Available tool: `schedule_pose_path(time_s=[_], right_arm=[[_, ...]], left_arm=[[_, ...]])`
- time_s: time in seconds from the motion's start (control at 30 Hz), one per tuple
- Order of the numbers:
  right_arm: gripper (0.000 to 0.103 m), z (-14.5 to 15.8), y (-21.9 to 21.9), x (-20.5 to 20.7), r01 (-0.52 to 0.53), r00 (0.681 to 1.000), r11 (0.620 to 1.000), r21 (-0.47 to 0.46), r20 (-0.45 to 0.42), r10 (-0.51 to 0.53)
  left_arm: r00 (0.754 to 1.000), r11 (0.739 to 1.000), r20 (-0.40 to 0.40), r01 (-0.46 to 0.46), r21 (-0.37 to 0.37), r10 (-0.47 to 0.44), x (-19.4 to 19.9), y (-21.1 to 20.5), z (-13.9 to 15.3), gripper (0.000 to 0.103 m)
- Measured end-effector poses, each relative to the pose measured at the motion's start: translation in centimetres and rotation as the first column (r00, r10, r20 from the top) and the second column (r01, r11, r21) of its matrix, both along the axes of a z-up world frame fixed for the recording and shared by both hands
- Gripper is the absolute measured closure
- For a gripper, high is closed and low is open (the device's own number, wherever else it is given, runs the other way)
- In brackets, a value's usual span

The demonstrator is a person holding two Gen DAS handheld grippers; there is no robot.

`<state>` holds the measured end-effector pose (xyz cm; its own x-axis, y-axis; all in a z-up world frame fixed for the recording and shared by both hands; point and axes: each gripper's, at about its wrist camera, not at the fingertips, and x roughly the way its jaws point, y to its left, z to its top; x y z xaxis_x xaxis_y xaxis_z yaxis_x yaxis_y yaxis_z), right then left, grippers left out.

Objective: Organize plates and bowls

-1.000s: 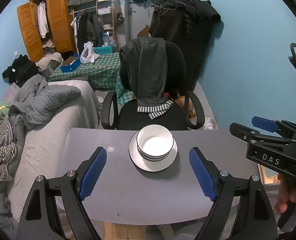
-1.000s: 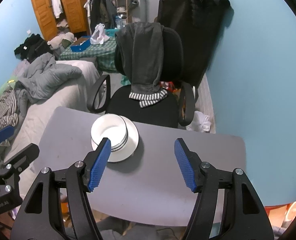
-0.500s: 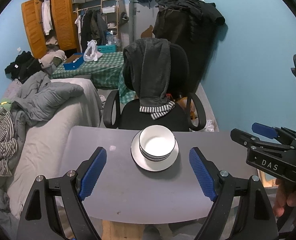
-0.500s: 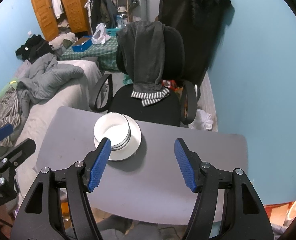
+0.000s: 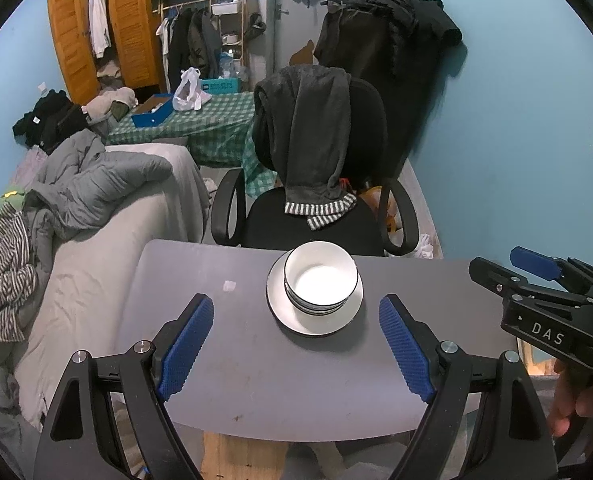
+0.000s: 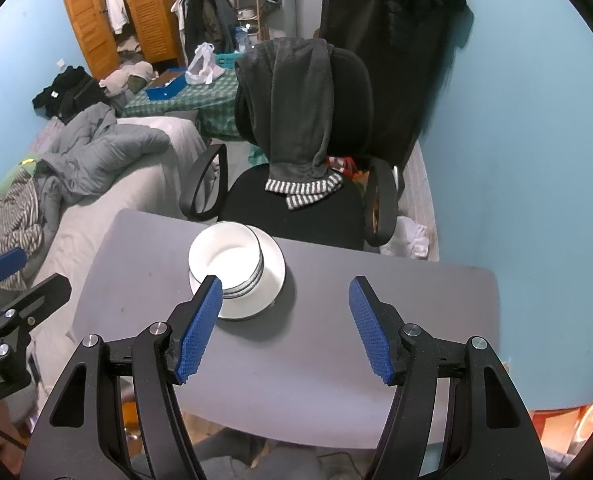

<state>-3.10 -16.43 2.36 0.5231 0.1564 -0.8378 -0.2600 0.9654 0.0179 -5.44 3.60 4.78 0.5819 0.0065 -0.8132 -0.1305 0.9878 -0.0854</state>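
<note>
**On the grey counter: stacked bowls on a plate, both grippers hovering empty**

On the grey counter point(image 5: 256, 380), toward its far edge, a white plate point(image 5: 284, 314) carries a stack of white bowls point(image 5: 320, 280) with dark rims; how many bowls are nested cannot be told for sure. The stack sits upright, a little off the plate's centre.

The left gripper point(image 5: 296, 346) hangs above the near part of the counter with its jaws spread wide and nothing between them. In the left wrist view the plate and bowls lie ahead of the blue pads point(image 5: 186, 344), roughly centred in the gap but beyond the fingertips, apart from both.

The right gripper point(image 6: 282, 326) also stands with its jaws wide apart and empty. In the right wrist view the stack lies ahead and to the left: the tip of the left blue finger point(image 6: 200, 326) overlaps the near rim of the bowls point(image 6: 226, 258) in the picture, though whether it touches them cannot be told. The plate point(image 6: 274, 272) shows past the bowls on the right side, and the right-hand finger stands over bare counter point(image 6: 376, 288), well apart from the crockery.

Behind the counter stands a black office chair point(image 5: 360, 220) with a dark garment point(image 5: 304, 136) draped over its back. To the left lies a bed point(image 5: 96, 280) with a rumpled grey duvet.
</note>
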Motion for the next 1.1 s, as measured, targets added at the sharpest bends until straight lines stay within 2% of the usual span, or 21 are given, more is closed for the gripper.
schedule_pose_path(time_s=[1.1], right_arm=[[0.038, -0.2, 0.4, 0.6, -0.006, 1.000, 1.000, -0.004, -0.006, 0.006]], left_arm=[[0.999, 1.000, -0.042, -0.015, -0.008, 0.014, 1.1, 0.8, -0.6, 0.017]])
